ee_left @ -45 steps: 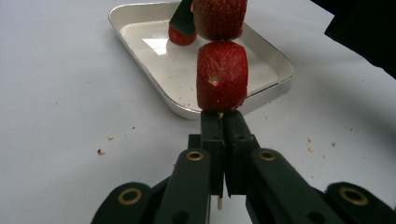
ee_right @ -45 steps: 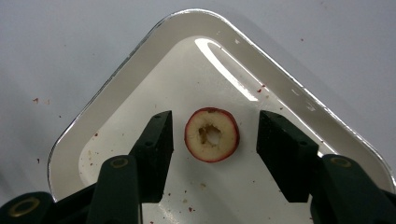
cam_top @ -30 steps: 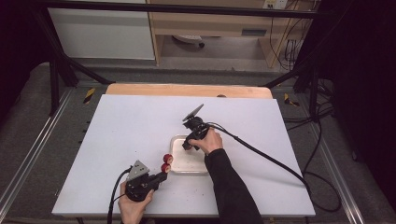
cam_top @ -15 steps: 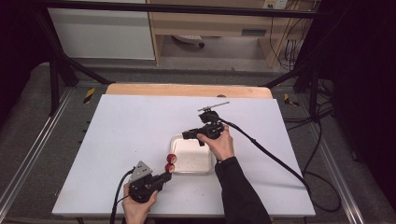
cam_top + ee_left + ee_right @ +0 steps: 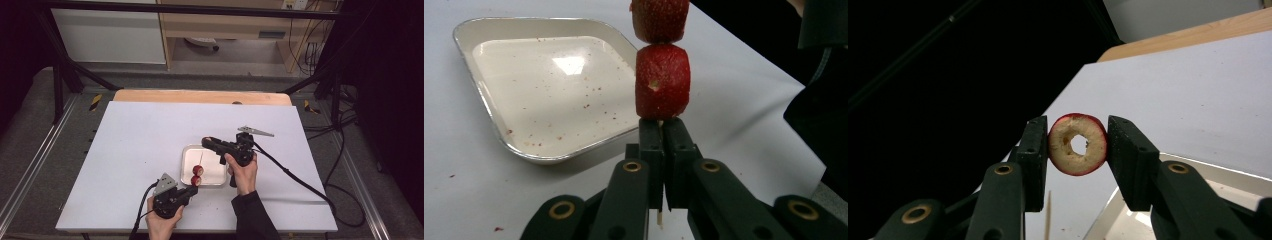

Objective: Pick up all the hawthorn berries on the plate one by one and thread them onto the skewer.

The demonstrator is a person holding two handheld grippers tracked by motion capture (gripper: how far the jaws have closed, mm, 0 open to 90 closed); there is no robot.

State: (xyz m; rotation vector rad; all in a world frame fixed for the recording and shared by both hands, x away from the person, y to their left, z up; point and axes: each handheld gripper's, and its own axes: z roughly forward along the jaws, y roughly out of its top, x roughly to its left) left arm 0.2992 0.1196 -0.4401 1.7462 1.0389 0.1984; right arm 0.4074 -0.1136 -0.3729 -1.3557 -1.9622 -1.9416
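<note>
White table (image 5: 125, 150), metal tray (image 5: 489, 45) empty but for crumbs. Left gripper (image 5: 663, 150) clamps the skewer (image 5: 659, 218) upright with two red fruit pieces (image 5: 661, 82) threaded, beside the tray. Right gripper (image 5: 1078, 145) pinches a cored fruit ring (image 5: 1078, 144) above the tray. Threading step; next, line up the ring's hole over the skewer tip.

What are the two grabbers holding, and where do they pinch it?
The left gripper pinches a skewer by its bare stick, just below two red fruit pieces. The right gripper squeezes a cored fruit ring by its red-skinned sides.

The tray (image 5: 216, 176) lies on the table (image 5: 130, 140), the skewered fruit (image 5: 197, 175) over its left rim.
</note>
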